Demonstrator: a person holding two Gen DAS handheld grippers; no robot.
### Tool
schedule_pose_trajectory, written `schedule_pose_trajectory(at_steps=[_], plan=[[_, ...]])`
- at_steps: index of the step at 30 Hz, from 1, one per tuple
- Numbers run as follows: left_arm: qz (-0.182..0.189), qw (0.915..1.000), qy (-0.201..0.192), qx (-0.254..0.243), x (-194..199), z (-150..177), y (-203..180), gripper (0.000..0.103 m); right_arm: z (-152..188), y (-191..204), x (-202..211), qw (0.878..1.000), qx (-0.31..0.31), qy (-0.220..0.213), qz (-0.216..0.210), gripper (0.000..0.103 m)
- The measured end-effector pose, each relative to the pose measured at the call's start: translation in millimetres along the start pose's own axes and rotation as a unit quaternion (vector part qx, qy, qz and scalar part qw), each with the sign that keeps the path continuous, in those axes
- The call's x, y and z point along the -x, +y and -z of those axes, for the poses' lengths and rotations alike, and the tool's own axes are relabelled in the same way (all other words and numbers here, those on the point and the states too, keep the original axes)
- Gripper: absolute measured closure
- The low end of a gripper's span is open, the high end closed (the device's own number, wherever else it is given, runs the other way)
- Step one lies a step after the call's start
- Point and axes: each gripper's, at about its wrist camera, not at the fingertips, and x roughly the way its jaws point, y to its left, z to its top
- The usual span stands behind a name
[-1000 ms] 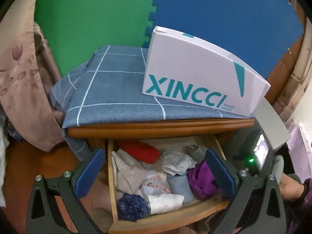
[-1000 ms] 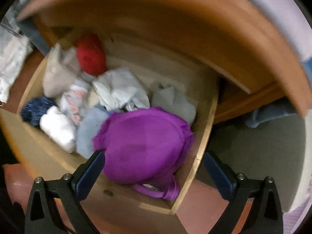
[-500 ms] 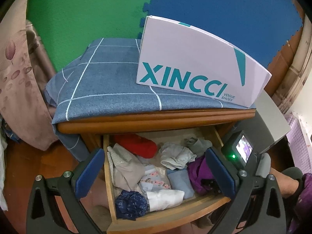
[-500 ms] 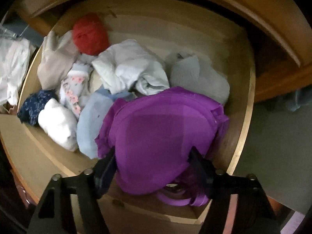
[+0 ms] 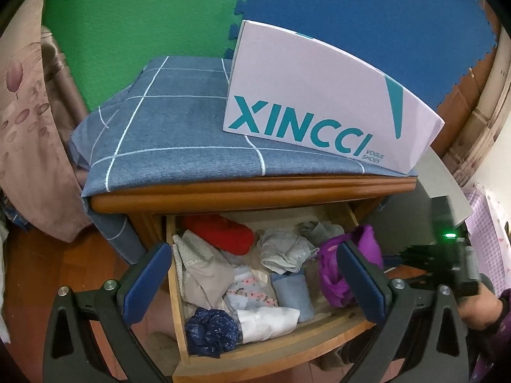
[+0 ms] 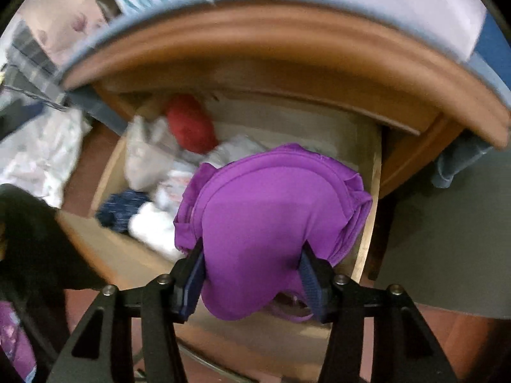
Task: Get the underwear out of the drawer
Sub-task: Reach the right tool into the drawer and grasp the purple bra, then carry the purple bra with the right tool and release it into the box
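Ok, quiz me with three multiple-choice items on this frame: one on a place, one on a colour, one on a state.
1. Where does the shoe box stand?
A. on the cloth-covered cabinet top
B. inside the drawer
C. on the floor

2. What colour is the garment in the right tool?
A. red
B. white
C. purple

3. How is the left tool?
A. shut on a sock
B. open, holding nothing
C. shut on the drawer front

Key: 1 A, the box sits on the blue checked cloth; 2 C, purple fabric fills its jaws, which have just been closing; 3 B, its pads stand wide above the drawer.
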Motion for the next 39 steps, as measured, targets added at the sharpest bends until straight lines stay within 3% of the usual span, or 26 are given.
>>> schedule_pose_trajectory(at_steps=[8,16,28,35,39], plan=[[0.002,0.9999,-0.006,0.014,3.8,-1.3,5.1,0.001,13.7,24.0,87.8,0.996,0.000,-0.073,-0.048,0.048],[0.006,0.9995,-0.008,0.030,7.2,-2.3,12.1,0.001,-11.2,38.8,184.9,0.983,0.005,-0.166,-0.084,0.048],[0.006,0.9995,-0.013,0.027,10.9,-1.4,14.0,0.001,-120.5,24.7,296.3,0.955,-0.008,-0.281,-0.092,0.048],[0.013,0.9992,-0.012,0.037,11.2,-2.2,18.4,0.001,-184.6,-1.6,310.2,0.940,-0.039,-0.330,-0.075,0.048],[0.014,0.9993,-0.007,0.034,9.2,-1.3,16.5,0.001,-222.3,-22.5,281.3,0.944,-0.072,-0.315,-0.066,0.048]])
